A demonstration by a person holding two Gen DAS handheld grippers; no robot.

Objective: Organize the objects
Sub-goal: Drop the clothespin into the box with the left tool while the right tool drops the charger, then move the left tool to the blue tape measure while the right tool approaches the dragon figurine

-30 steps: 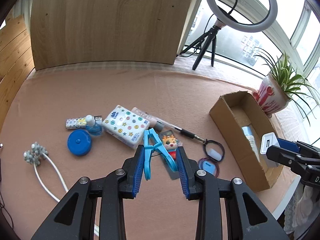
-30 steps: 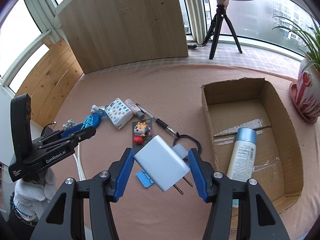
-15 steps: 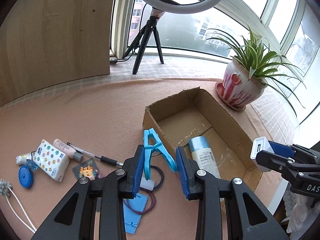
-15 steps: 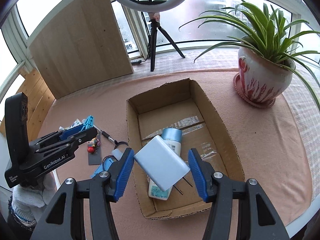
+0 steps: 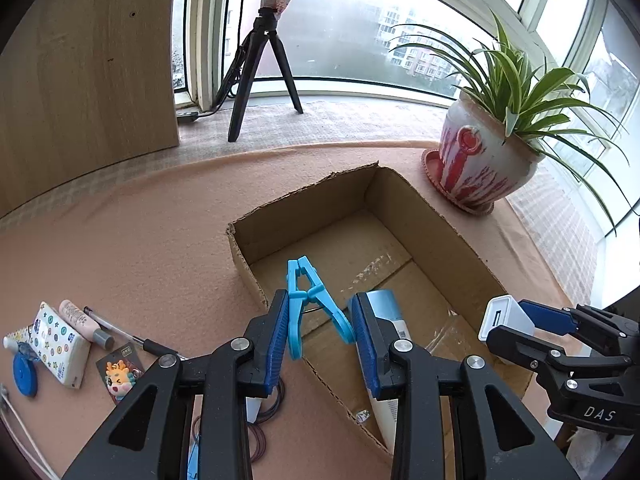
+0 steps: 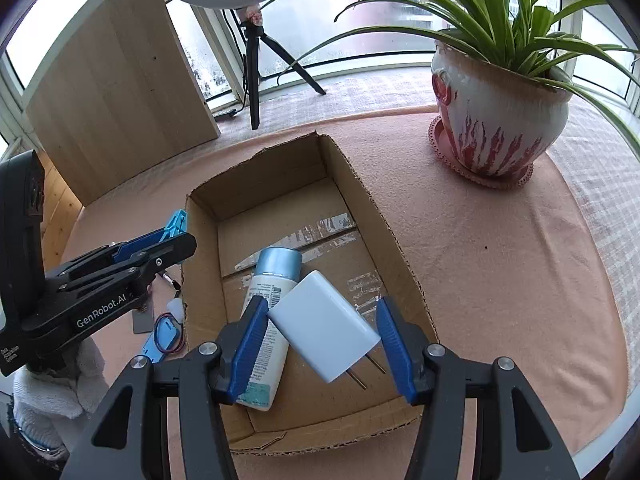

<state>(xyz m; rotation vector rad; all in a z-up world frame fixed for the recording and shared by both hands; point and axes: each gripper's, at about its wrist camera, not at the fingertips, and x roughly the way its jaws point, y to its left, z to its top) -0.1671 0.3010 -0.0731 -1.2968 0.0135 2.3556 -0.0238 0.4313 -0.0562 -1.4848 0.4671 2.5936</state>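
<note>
I count two grippers over one cardboard box (image 6: 400, 240). My left gripper (image 5: 320, 332) has its jaws narrowed onto one blue clothes peg (image 5: 310, 304), held above the box's near-left corner; my right gripper (image 6: 320, 340) clamps one white charger plug (image 6: 324, 326), two prongs showing, above the box interior. One white bottle (image 6: 266, 308) with a blue cap lies on the box floor. Left of the box on the pink cloth (image 5: 140, 248) I see one patterned tissue pack (image 5: 60, 344), one pen (image 5: 132, 338), one blue disc (image 5: 24, 374), one cartoon keyring card (image 5: 120, 374). One potted plant (image 6: 500, 112). The casings read "GenRobot.AI" and "DAS".
</note>
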